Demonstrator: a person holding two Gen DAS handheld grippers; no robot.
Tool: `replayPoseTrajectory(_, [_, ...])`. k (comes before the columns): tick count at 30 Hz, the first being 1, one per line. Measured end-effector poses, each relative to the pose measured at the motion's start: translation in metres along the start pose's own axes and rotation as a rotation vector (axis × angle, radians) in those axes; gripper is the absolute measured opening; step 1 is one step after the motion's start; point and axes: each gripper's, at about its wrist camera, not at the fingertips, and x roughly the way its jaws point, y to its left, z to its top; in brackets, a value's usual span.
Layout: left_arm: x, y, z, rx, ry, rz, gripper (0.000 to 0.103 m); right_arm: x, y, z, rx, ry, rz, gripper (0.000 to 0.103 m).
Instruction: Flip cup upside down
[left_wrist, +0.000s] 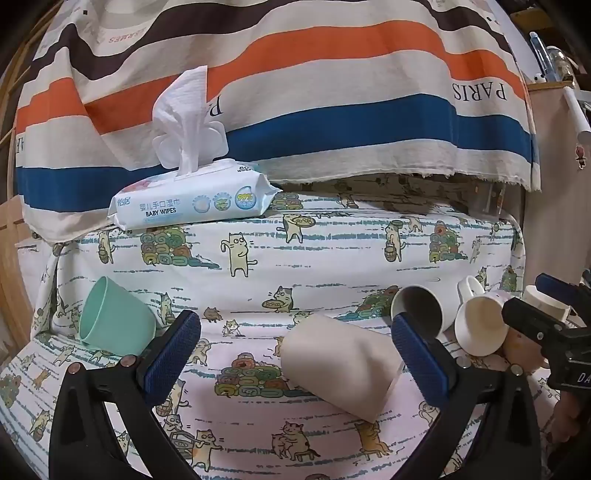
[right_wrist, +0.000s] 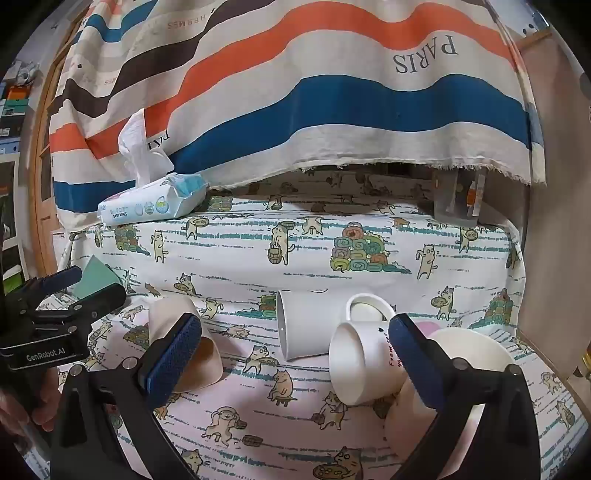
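A beige cup (left_wrist: 340, 365) lies on its side on the cat-print cloth, between the open fingers of my left gripper (left_wrist: 295, 350), which holds nothing. It also shows in the right wrist view (right_wrist: 184, 339), partly behind a finger. A mint green cup (left_wrist: 114, 314) lies tilted at the left. A white cup (right_wrist: 303, 325) and a white handled mug (right_wrist: 362, 365) lie on their sides at the right. My right gripper (right_wrist: 295, 350) is open and empty, with the mug at its right finger.
A pack of baby wipes (left_wrist: 192, 201) with a wipe sticking up sits at the back left. A striped cloth (left_wrist: 295, 92) hangs behind. A white bowl-like dish (right_wrist: 472, 354) lies at the right behind the right finger. A wooden edge borders the right.
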Motion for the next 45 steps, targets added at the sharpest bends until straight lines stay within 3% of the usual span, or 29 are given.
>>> replayPoseTrajectory(29, [0.0021, -0.0042, -0.0012, 0.006, 0.020, -0.029, 0.103, -0.0017, 0.0010, 0.0000, -0.009, -0.013, -0.018, 0.102])
replayPoseTrajectory(35, [0.0009, -0.0029, -0.0014, 0.002, 0.016, -0.024, 0.103, -0.0048, -0.0003, 0.0002, 0.001, -0.026, -0.086, 0.102])
replayPoseTrajectory(45, [0.0008, -0.0034, 0.0000, 0.007, 0.018, -0.039, 0.103, -0.0015, 0.0013, -0.0004, -0.009, 0.001, -0.054, 0.099])
